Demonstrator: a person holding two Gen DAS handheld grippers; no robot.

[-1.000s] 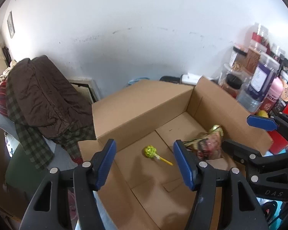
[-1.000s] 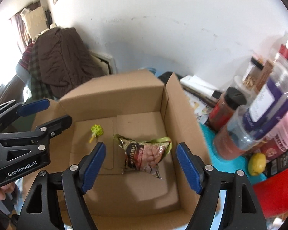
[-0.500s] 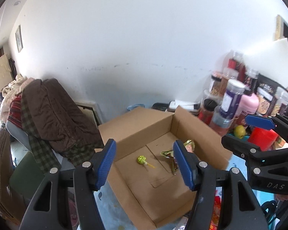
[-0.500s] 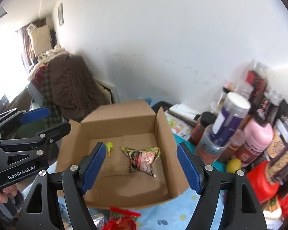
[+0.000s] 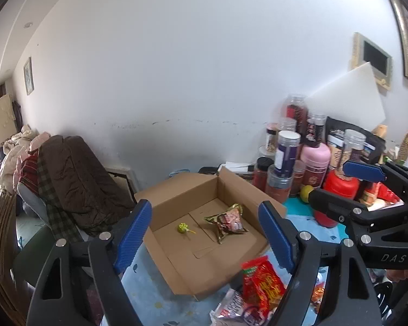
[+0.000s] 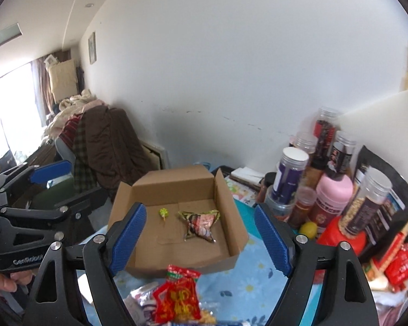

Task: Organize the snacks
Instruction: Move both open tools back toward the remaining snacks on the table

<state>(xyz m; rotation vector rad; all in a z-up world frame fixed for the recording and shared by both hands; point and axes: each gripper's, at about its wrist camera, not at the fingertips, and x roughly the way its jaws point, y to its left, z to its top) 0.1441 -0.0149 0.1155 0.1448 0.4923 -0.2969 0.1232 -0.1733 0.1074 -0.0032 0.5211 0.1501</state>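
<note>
An open cardboard box (image 5: 176,193) (image 6: 176,182) sits on the blue flowered tablecloth. Inside it lie a green lollipop (image 5: 182,227) (image 6: 163,212) and a shiny cereal snack packet (image 5: 227,219) (image 6: 201,224). A red snack packet (image 5: 263,279) (image 6: 178,296) lies on other wrappers in front of the box. My left gripper (image 5: 205,236) is open and empty, held above and short of the box. My right gripper (image 6: 197,240) is open and empty, likewise above the box's near edge. Each gripper shows at the side of the other's view.
Several jars, bottles and a pink bottle (image 5: 314,163) (image 6: 330,198) crowd the right, with a lemon (image 6: 308,228) and a red container (image 5: 340,187). More red packets (image 6: 399,263) lie far right. A chair draped with brown clothes (image 5: 76,174) stands left by the wall.
Both grippers have pulled up and back from inside the box, still open. The box now looks smaller, and the red packet and tablecloth have come into view in front of it.
</note>
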